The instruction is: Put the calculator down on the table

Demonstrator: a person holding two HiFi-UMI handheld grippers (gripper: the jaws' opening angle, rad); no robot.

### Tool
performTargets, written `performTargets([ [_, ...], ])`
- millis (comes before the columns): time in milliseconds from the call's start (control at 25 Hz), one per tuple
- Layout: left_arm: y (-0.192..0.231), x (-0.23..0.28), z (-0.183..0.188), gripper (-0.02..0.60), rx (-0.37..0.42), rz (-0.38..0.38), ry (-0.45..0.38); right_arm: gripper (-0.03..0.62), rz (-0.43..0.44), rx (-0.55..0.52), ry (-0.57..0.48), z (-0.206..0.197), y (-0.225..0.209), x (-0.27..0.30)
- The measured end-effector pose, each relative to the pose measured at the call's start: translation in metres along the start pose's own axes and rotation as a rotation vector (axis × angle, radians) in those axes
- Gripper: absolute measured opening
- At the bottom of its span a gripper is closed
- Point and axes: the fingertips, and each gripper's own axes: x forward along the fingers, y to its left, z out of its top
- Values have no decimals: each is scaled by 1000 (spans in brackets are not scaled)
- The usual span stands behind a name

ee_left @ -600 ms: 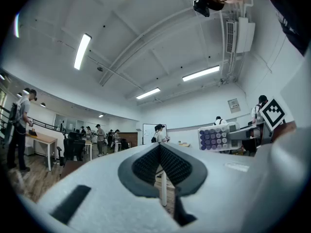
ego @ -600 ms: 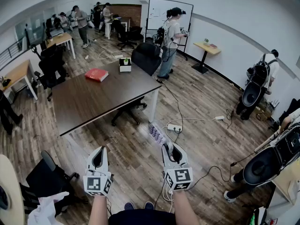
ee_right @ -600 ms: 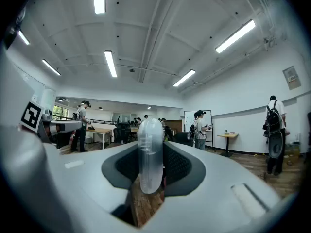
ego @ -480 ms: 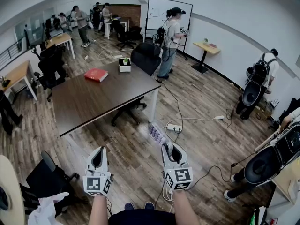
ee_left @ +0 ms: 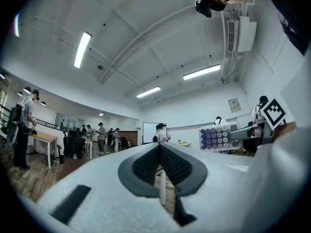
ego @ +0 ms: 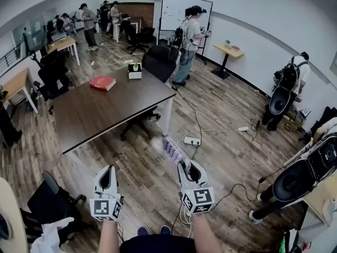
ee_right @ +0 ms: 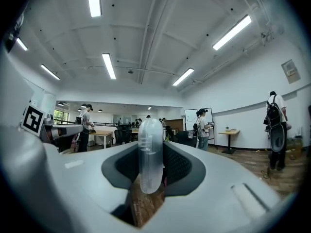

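Office floor, one dark table [ego: 105, 115], left gripper [ego: 108, 169] closed, right gripper [ego: 185, 165] clamping one calculator [ee_right: 149, 149].

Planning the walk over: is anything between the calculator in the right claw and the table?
Nothing visible does. Between the calculator in the right claw and the table lies open floor; a power strip and cables lie low, off to the right. The table's near end is bare.

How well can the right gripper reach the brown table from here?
Probably not yet. The right gripper, shut on the calculator, hangs over the floor short of the table. Nothing stands in between; a step forward would likely do.
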Motion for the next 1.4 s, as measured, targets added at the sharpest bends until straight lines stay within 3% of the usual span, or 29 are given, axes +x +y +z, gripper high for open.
performTargets([
  [240, -15, 10, -2, -5, 3, -14, 2, 122, -18, -32, 9, 0, -14, -6],
  [760, -33, 6, -18, -5, -1, 36, 26, 123, 10, -31, 17, -11, -43, -14],
  [1080, -19, 11, -14, -5, 13, 92, 4, 123, 53, -31, 5, -10, -45, 8],
  [1400, 19, 58, -18, -5, 47, 120, -51, 123, 65, -43, -21, -8, -49, 62],
])
